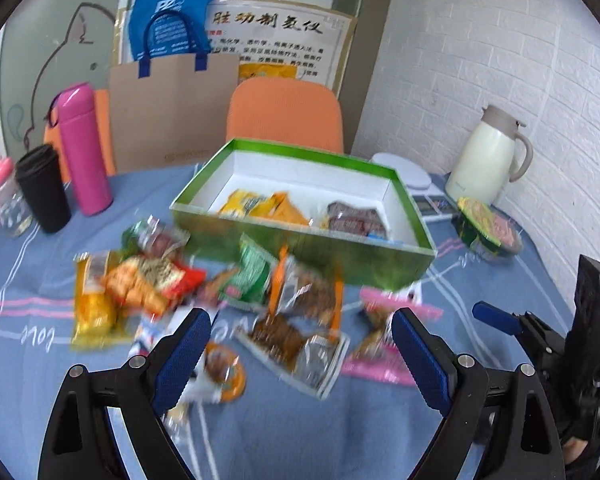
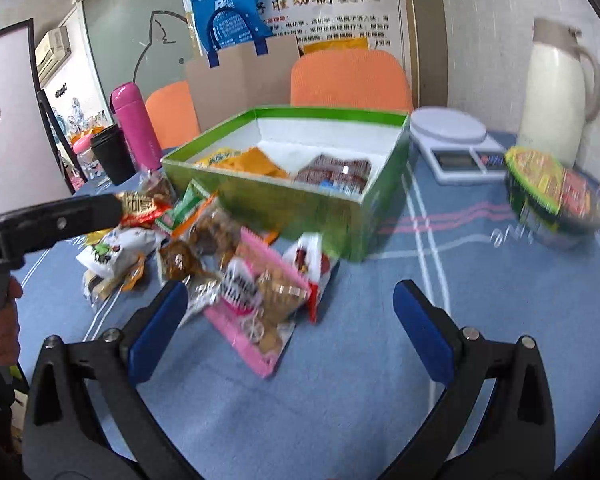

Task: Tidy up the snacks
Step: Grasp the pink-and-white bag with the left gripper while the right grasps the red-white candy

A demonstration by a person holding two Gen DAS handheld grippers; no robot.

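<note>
A green box (image 1: 364, 268) (image 2: 332, 216) with a white inside stands on the blue cloth and holds yellow packets (image 1: 260, 204) (image 2: 244, 160) and dark red-brown packets (image 1: 356, 218) (image 2: 336, 172). Several loose snack packets (image 1: 292, 292) (image 2: 220, 240) lie in a pile in front of it. My left gripper (image 1: 300, 332) hangs open just above the near side of the pile, with nothing between its fingers. My right gripper (image 2: 290, 308) is open too, over a pink-edged packet (image 2: 260, 308) and bare cloth. The left tool's arm (image 2: 56, 220) shows at the right wrist view's left edge.
An instant noodle bowl (image 1: 488, 228) (image 2: 552, 196), a kitchen scale (image 1: 416, 180) (image 2: 456, 148) and a cream jug (image 1: 488, 156) (image 2: 556, 88) stand right of the box. A pink flask (image 1: 82, 148) (image 2: 136, 124), a black cup (image 1: 44, 188) (image 2: 112, 154) and a small jar (image 1: 6, 196) stand left. Orange chairs (image 1: 288, 114) sit behind.
</note>
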